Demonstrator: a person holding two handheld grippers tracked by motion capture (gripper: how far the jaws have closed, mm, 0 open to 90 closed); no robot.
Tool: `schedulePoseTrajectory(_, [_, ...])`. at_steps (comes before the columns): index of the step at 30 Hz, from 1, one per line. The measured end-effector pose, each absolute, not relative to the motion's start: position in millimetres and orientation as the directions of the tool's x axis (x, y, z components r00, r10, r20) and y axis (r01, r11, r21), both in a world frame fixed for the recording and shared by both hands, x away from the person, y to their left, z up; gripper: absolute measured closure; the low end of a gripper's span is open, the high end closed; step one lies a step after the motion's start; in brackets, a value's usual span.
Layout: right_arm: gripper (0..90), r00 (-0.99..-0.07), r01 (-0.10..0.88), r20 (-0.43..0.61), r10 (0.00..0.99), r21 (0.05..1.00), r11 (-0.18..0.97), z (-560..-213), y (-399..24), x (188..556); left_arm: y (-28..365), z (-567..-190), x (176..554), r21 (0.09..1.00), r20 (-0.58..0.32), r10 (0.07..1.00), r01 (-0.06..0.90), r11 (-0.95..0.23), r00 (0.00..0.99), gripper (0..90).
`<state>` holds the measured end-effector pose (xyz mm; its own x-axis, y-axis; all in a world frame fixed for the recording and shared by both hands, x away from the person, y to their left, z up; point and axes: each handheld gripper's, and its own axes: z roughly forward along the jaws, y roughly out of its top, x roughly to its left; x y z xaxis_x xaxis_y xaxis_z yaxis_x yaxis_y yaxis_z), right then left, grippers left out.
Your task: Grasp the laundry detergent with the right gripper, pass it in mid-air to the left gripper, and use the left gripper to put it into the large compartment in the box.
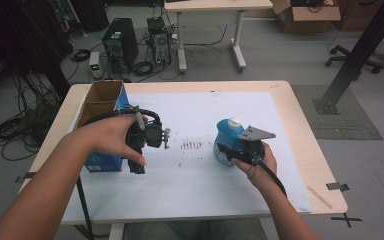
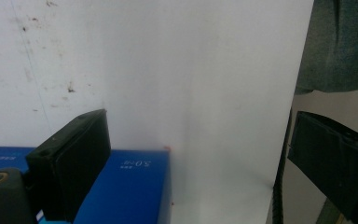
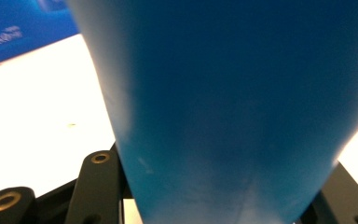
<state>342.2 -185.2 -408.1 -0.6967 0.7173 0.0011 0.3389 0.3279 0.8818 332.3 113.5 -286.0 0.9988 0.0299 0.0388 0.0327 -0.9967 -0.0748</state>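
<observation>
The right gripper (image 1: 226,149) clamps a blue bottle (image 1: 226,140) with a white cap (image 1: 234,121); the jaws press on the bottle's two flanks low down, and the bottle stands upright on the white mat (image 1: 205,100) that covers the table (image 1: 300,125). In the right gripper view the blue bottle (image 3: 233,107) rises straight up from between the black jaws, and a blue carton (image 3: 18,28) lies farther off to that gripper's upper left. The left gripper (image 1: 166,137) hangs above the mat with its jaws spread wide and nothing between them. In the left gripper view one jaw stands just above the blue carton (image 2: 126,186), the other beyond the mat's edge. The open cardboard-lined carton (image 1: 102,125) sits just behind the left hand (image 1: 112,137), well apart from the bottle.
</observation>
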Motion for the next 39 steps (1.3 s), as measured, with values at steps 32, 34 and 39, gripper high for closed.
schedulePoseTrajectory(32, [45.8, -0.972, 0.081, -0.049, 0.229, 0.845, 0.529, -357.5, -196.5, 319.5, 76.3, -242.4, 320.9, -0.023, 0.069, -0.019, -0.018, -1.0, 0.997, 6.0])
schedulePoseTrajectory(34, [45.8, -0.974, 0.076, -0.051, 0.222, 0.846, 0.528, -358.7, -195.7, 319.2, 74.9, -241.6, 320.5, -0.027, 0.069, -0.02, -0.019, -0.999, 0.997, 6.0])
schedulePoseTrajectory(39, [45.8, -0.985, 0.052, -0.045, 0.169, 0.846, 0.53, -364.9, -188.1, 315.8, 69.1, -240.0, 320.7, -0.034, 0.069, -0.021, -0.018, -0.999, 0.997, 6.0])
